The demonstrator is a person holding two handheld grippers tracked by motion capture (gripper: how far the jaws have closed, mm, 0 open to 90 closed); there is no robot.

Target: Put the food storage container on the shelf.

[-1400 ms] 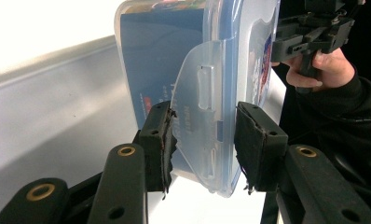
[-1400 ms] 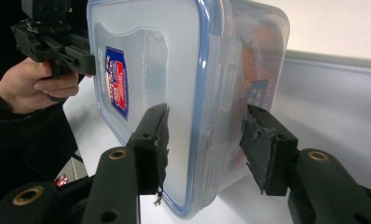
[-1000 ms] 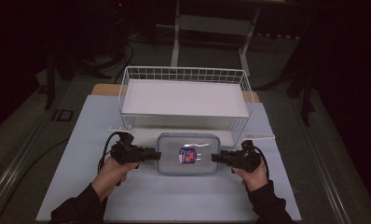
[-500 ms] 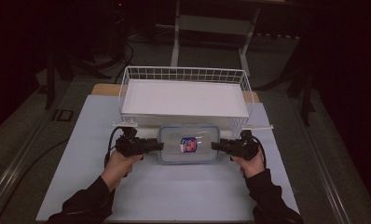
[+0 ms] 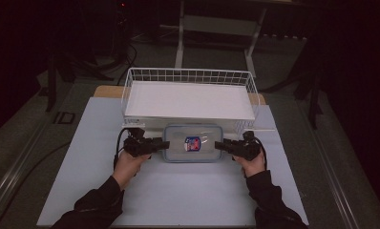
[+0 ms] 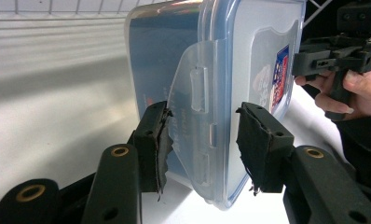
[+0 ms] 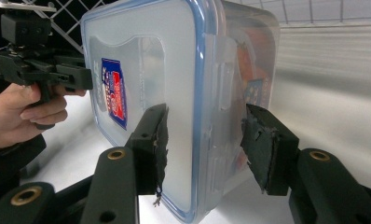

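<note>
A white table (image 5: 178, 191) carries everything, and at its far side sits a white wire basket (image 5: 188, 76) with a flat white floor, open at the top, so a thing can be lowered straight into it. Just in front of the basket's near wall, between the two hands, lies a clear plastic food container (image 5: 192, 143) with a blue-rimmed snap lid and a small coloured label at its middle. It lies flat with its long sides parallel to the basket, which leaves each short end facing one hand; that looks like the reason the grippers come at it from left and right rather than from above.

The left gripper (image 5: 154, 144) points inward at the container's left end. In the left gripper view its jaws are spread, one on either side of the lid's side latch (image 6: 197, 116), with a gap on both sides, so nothing is pinched yet. The right gripper (image 5: 225, 146) mirrors it at the right end; in the right gripper view its jaws also stand apart astride that end's latch (image 7: 223, 93), clear of the plastic.

Judging by this symmetry, the two-sided hold is meant to keep the box level for a lift toward the basket
</note>
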